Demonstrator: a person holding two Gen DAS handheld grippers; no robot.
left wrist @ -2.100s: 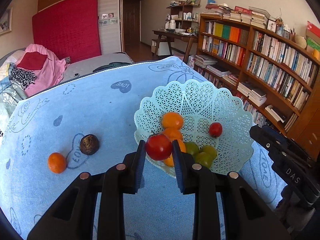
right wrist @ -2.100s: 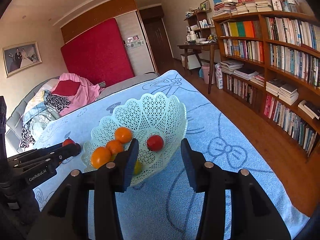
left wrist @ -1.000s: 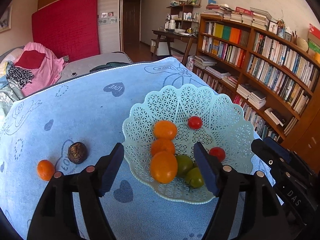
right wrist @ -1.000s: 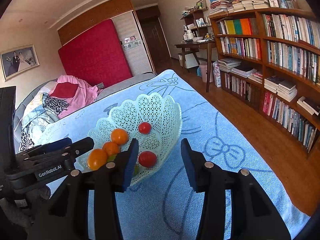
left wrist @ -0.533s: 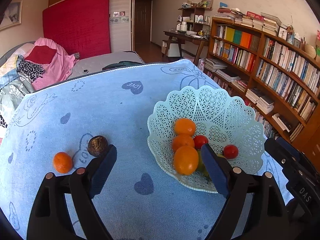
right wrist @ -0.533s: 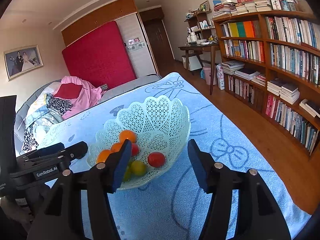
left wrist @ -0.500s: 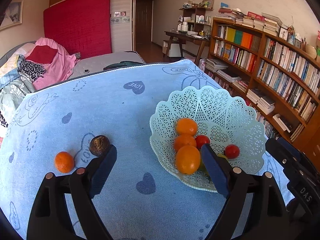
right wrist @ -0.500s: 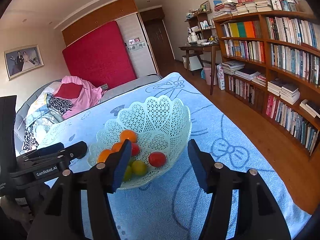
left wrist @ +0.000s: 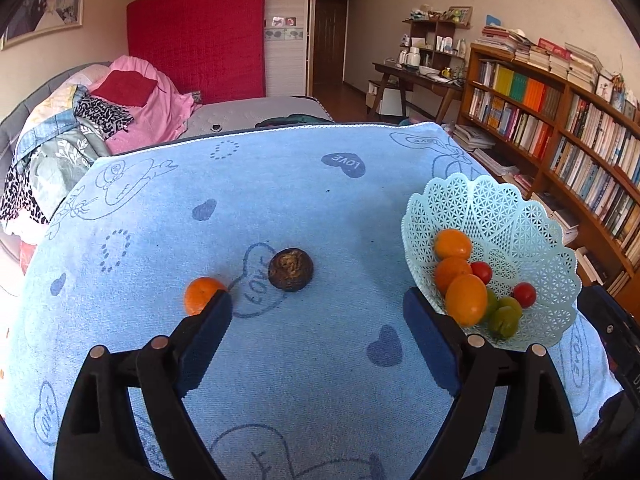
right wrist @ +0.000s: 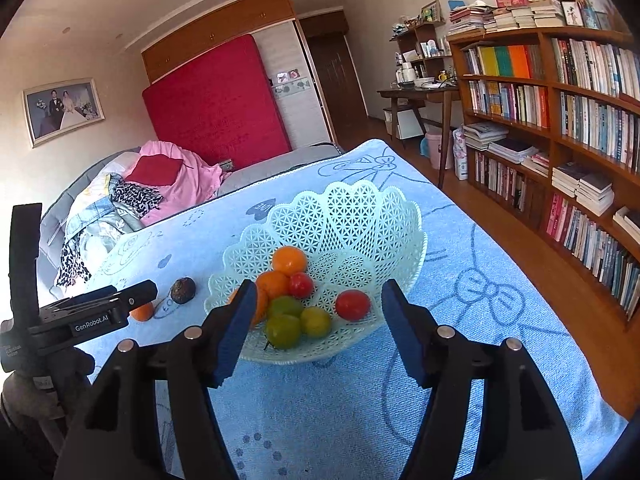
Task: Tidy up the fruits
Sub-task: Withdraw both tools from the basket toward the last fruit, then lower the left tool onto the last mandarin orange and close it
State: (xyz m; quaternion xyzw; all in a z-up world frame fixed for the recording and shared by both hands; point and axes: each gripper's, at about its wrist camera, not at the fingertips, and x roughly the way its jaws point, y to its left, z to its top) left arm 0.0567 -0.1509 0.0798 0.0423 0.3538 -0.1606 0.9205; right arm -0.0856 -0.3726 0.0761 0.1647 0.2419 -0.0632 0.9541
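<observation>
So nothing is being carried right now. The left gripper point(left wrist: 316, 320) is spread wide with only blue cloth seen between its fingers, and the right gripper point(right wrist: 316, 312) is caught mid-opening, its jaws parting with nothing pinched between them; the fruit seen in that gap is just sitting in the basket beyond.

Most of the sorting looks done. The pale green lattice basket point(left wrist: 516, 216) is seen off past the left gripper's right finger, and it's loaded: three oranges, two red tomatoes point(right wrist: 352, 305) and a few green fruits point(right wrist: 283, 330) piled at the near side. From the right wrist view the basket point(right wrist: 360, 216) sits straight ahead, just past the fingertips.

Two things are left out on the blue towel point(left wrist: 280, 184). A small orange point(left wrist: 200, 294) is tucked right behind the tip of the left gripper's left finger, partly hidden by it. A dark, wrinkly round fruit point(left wrist: 291, 270) (can't be identified for sure, maybe a dried-out passion fruit) is lying ahead of the fingers, roughly centred in the gap but a bit toward the left finger.

The step in hand is probably a reach for one of those two leftovers by the left gripper. For the dark fruit, the fingers would need to be pushed forward and lowered until it's straddled, then closed gently since that skin looks brittle. The orange would need a shift leftward first, or it could get knocked and rolled by the finger.
</observation>
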